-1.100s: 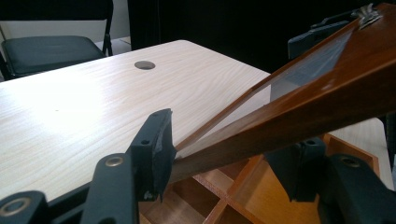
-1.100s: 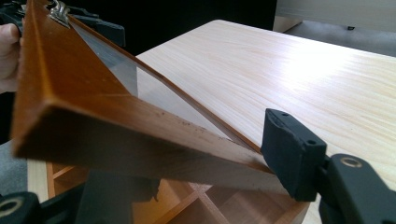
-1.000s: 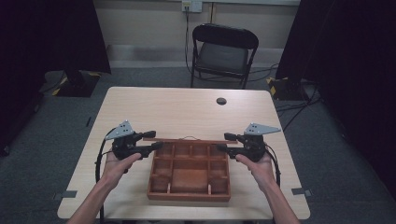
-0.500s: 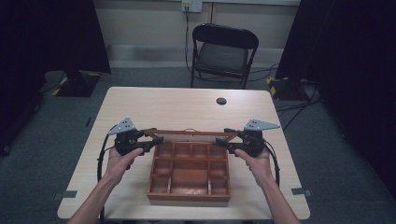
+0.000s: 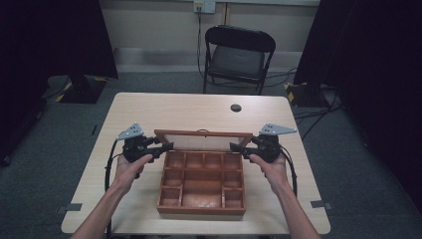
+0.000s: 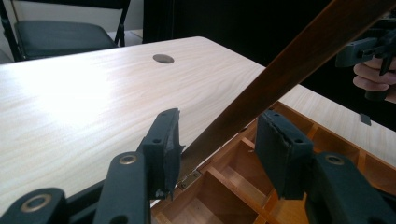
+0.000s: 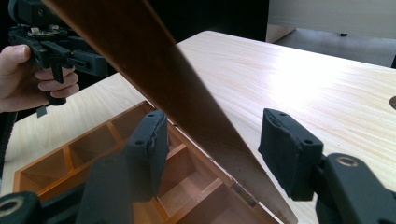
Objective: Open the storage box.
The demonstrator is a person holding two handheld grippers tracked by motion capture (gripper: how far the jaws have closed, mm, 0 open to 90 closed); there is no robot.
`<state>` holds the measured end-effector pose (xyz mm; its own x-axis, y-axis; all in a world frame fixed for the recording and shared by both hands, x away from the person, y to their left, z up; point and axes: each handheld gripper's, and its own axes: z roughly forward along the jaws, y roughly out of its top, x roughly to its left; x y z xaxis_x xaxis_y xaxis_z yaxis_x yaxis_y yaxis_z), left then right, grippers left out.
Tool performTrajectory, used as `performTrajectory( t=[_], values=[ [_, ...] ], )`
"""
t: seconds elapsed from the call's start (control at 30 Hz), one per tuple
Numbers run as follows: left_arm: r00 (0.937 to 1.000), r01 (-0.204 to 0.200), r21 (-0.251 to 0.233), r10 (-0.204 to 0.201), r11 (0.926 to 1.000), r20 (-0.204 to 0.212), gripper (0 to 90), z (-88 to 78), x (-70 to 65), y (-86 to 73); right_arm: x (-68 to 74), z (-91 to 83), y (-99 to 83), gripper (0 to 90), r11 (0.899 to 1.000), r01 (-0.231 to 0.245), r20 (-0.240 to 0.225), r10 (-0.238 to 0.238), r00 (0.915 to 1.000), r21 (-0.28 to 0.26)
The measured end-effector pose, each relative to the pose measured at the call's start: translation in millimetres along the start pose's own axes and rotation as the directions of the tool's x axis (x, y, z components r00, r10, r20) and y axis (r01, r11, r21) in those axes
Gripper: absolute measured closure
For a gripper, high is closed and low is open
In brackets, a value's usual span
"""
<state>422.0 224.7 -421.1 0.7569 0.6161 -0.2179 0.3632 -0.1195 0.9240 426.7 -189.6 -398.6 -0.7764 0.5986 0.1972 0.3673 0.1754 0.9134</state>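
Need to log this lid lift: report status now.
Left gripper and right gripper straddle lid ends, left jaws just closing. Lid raised over box, compartments look empty. Nothing in the way.

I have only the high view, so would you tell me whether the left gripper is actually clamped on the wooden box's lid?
Observer: Not clamped. The lid runs between the left gripper's jaws, which have just been closing, and one pad stands clear of it.
Operator: And the right gripper?
Observer: The right gripper straddles the lid too, with a gap beside one pad.
Operator: Any hardware visible?
Observer: A small metal hinge at the box's back corner.
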Motion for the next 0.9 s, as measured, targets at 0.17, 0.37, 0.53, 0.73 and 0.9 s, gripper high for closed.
performTrajectory(
  t=[0.17, 0.37, 0.53, 0.73, 0.9],
  values=[
    [0.9999, 0.006, -0.005, -0.006, 1.0, -0.015, 51.4, 1.3, 0.8, 0.4, -2.0, 3.3, -0.5, 42.1, 1.0, -0.007, 0.006, 0.007, 1.0, -0.001],
    [0.9993, -0.011, 0.039, 0.013, 0.9992, -0.034, 52.5, 7.4, 4.1, 1.7, -6.8, 7.7, -1.3, 42.3, 1.0, -0.024, 0.012, 0.024, 0.9997, -0.007],
    [0.999, -0.012, 0.048, 0.014, 0.9988, -0.042, 52.4, 14.3, 6.6, 2.5, -11.5, 13.7, -3.5, 43.3, 1.0, -0.028, 0.022, 0.028, 0.9994, -0.002],
    [0.9986, -0.012, 0.048, 0.015, 0.9988, -0.05, 54.1, 17.1, 10.4, 2.5, -16.1, 19.4, -2.8, 43.4, 1.0, -0.027, 0.027, 0.027, 0.9993, 0.006],
    [0.9983, -0.017, 0.055, 0.02, 0.9983, -0.055, 54.5, 19.9, 12.2, 0.7, -16.2, 24.6, 1.1, 43.0, 1.0, -0.018, 0.024, 0.018, 0.9996, 0.007]
  ],
)
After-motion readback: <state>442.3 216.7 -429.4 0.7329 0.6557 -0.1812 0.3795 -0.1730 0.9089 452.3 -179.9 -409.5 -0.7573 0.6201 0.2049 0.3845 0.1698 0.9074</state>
